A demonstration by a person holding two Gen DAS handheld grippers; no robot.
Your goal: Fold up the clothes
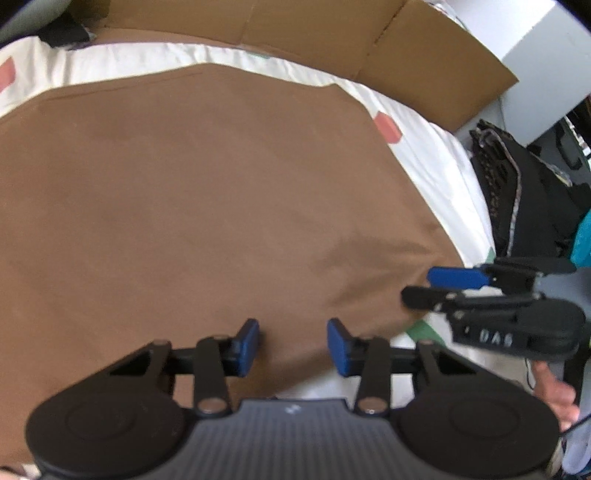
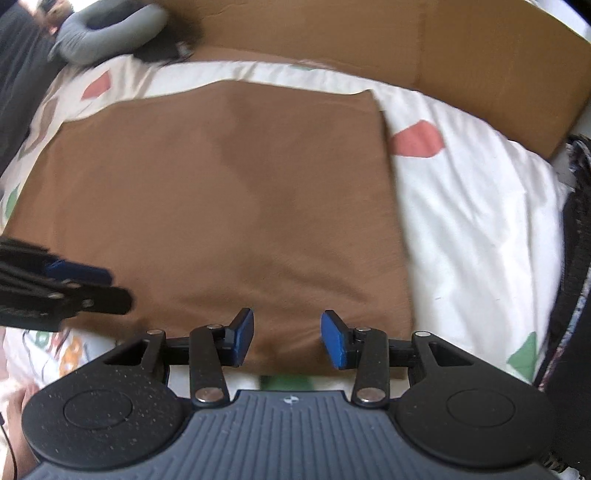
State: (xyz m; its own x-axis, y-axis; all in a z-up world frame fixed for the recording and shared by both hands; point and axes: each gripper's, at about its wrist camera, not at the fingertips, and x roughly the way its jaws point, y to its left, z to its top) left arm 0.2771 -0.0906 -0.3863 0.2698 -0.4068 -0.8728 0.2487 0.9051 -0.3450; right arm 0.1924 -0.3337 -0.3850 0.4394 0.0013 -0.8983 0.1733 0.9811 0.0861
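Observation:
A brown garment (image 1: 207,206) lies flat and folded into a rectangle on a white patterned bedsheet (image 1: 436,162). It also fills the middle of the right wrist view (image 2: 221,206). My left gripper (image 1: 292,343) is open and empty, its blue pads over the garment's near edge. My right gripper (image 2: 287,341) is open and empty over the garment's near right corner. The right gripper shows side-on in the left wrist view (image 1: 421,286), jaws apart at the garment's right corner. The left gripper shows at the left edge of the right wrist view (image 2: 110,286).
A brown cardboard panel (image 1: 332,40) stands along the far side of the bed. Dark bags and clothes (image 1: 524,192) sit off the bed's right side. A grey neck pillow (image 2: 110,33) lies at the far left. The sheet (image 2: 472,206) extends right of the garment.

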